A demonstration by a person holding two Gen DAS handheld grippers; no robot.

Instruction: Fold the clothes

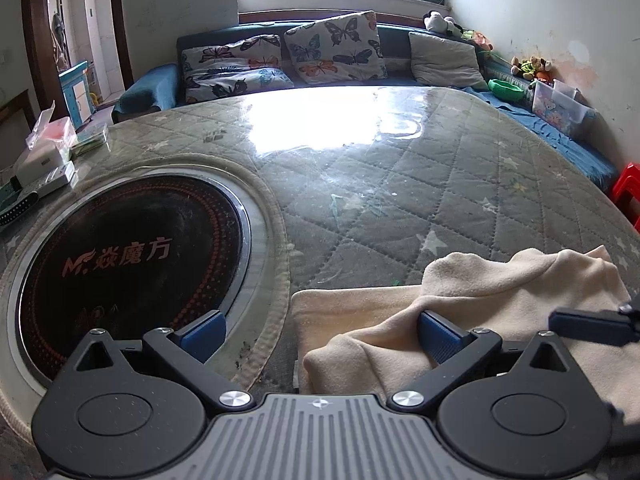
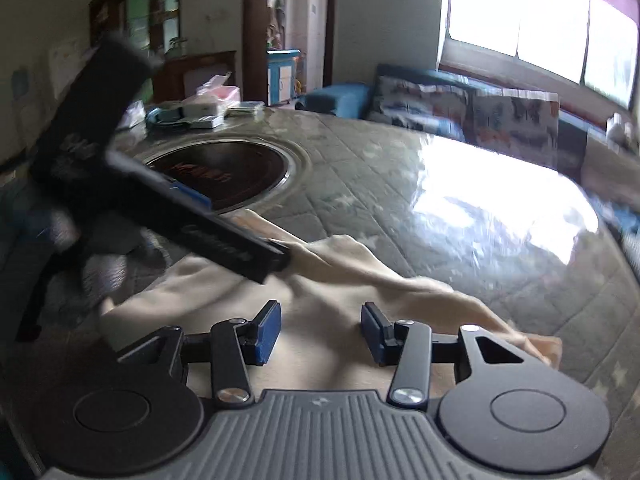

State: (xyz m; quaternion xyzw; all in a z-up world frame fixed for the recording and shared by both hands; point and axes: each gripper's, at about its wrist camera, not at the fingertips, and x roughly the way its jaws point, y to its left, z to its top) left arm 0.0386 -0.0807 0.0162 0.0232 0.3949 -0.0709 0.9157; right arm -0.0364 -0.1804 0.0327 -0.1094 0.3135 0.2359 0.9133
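A cream fleece garment (image 1: 480, 300) lies rumpled on the quilted table near its front edge; it also shows in the right wrist view (image 2: 320, 320). My left gripper (image 1: 320, 334) is open wide over the garment's left edge, its right blue pad (image 1: 438, 334) touching a raised fold, nothing held. My right gripper (image 2: 320, 332) is open just above the middle of the cloth. The left gripper's body (image 2: 192, 216) crosses the right wrist view at the left, its tip at a ridge of cloth. A finger of the right gripper (image 1: 592, 326) shows at the right in the left wrist view.
A round black cooktop (image 1: 128, 272) is set into the table (image 1: 360, 168) at the left. Boxes and packets (image 1: 48, 152) sit at the far left edge. A blue sofa with butterfly cushions (image 1: 332, 48) stands behind. A red stool (image 1: 628, 188) stands at the right.
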